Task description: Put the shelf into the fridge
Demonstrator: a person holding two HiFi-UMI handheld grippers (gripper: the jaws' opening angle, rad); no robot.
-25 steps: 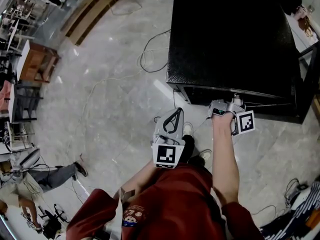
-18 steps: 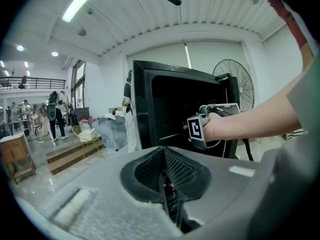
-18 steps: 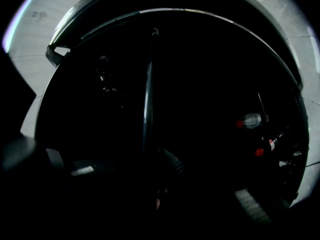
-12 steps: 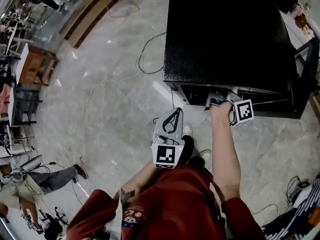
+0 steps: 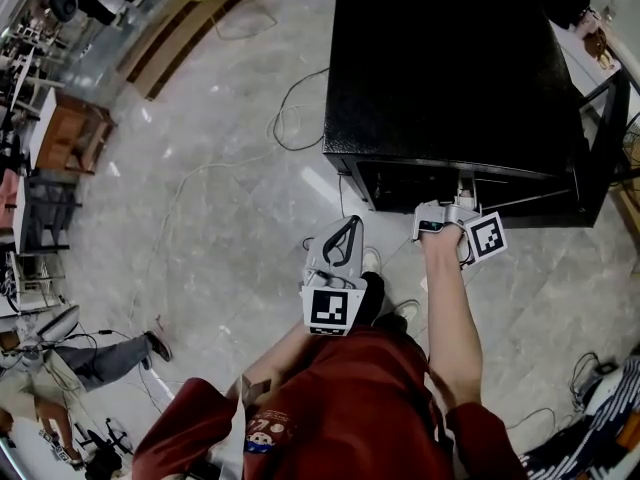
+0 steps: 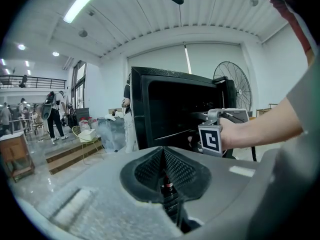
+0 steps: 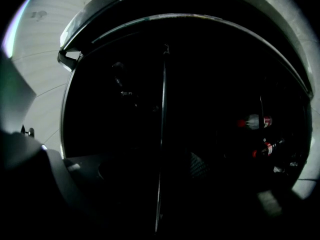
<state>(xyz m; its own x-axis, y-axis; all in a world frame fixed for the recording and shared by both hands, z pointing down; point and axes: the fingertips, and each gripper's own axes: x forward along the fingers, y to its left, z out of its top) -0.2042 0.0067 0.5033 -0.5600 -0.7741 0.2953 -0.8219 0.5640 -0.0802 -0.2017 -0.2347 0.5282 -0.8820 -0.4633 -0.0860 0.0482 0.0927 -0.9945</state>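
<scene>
Right gripper (image 5: 457, 208) is drawing back a touch toward 6 o'clock from the fridge (image 5: 450, 68) mouth, having been pressed closer half a second ago; the fridge itself is also sliding in the head view, so part of this is head motion; left gripper (image 5: 352, 226) is staying put at waist level.

Right gripper view is looking into the dark cabinet; the shelf (image 7: 162, 134) is showing edge-on as a thin bright line running from 12 to 6 o'clock, passing between the jaws; the jaws appear to be pinching that edge, though the dark is making this hard to confirm. In the head view a thin sliver of the shelf (image 5: 462, 190) is poking from the tool into the opening; the fridge door (image 5: 600, 138) is standing open at 3 o'clock.

Left gripper (image 6: 163, 156) is pointing at the fridge (image 6: 170, 109) with its jaws pressed together, holding nothing; the right gripper (image 6: 202, 116) is showing at 2 o'clock there.

Judgement: the shelf is sitting partly inside, not yet seated; the small retreat may be a realignment with the rails.

Writing: two bottles (image 7: 252, 121) with red labels are lying at 3 to 4 o'clock inside; the print is too small to read; the marker cube (image 5: 485, 238) is bearing only black-and-white squares.
</scene>
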